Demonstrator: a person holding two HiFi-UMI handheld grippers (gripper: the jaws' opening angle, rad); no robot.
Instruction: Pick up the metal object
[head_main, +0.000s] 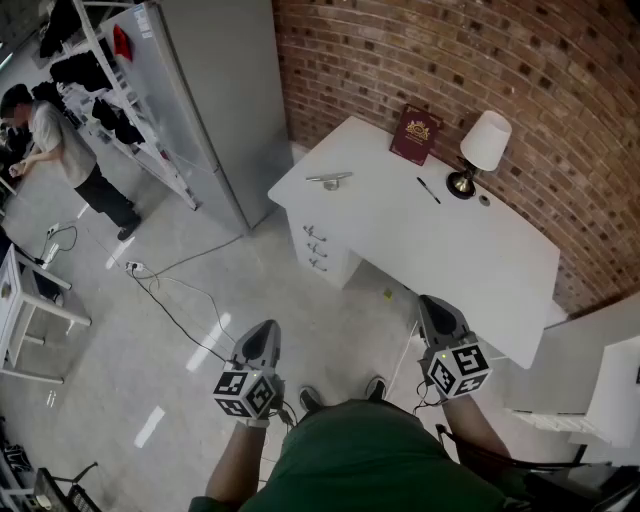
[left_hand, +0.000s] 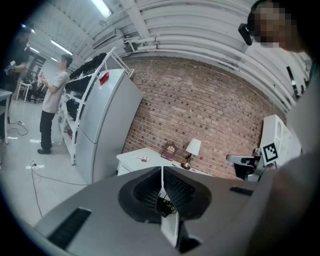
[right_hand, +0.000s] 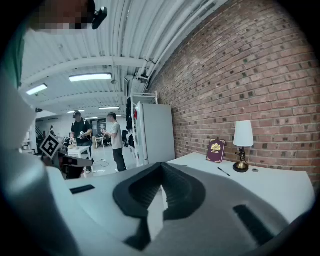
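A small metal object (head_main: 329, 180) with a bar-shaped top lies near the left corner of the white desk (head_main: 440, 240); it shows tiny and far off in the left gripper view (left_hand: 143, 159). My left gripper (head_main: 262, 343) hangs over the floor, well short of the desk, with its jaws closed together and nothing between them. My right gripper (head_main: 437, 312) is held just in front of the desk's near edge, also shut and empty. In both gripper views the dark ribbed pads meet along a thin line.
On the desk stand a dark red book (head_main: 416, 133), a white-shaded lamp (head_main: 481, 148), a black pen (head_main: 428, 190) and a small disc (head_main: 484, 200). A grey cabinet (head_main: 205, 90) stands left of the desk. Cables (head_main: 170, 300) trail on the floor. A person (head_main: 60, 145) stands far left.
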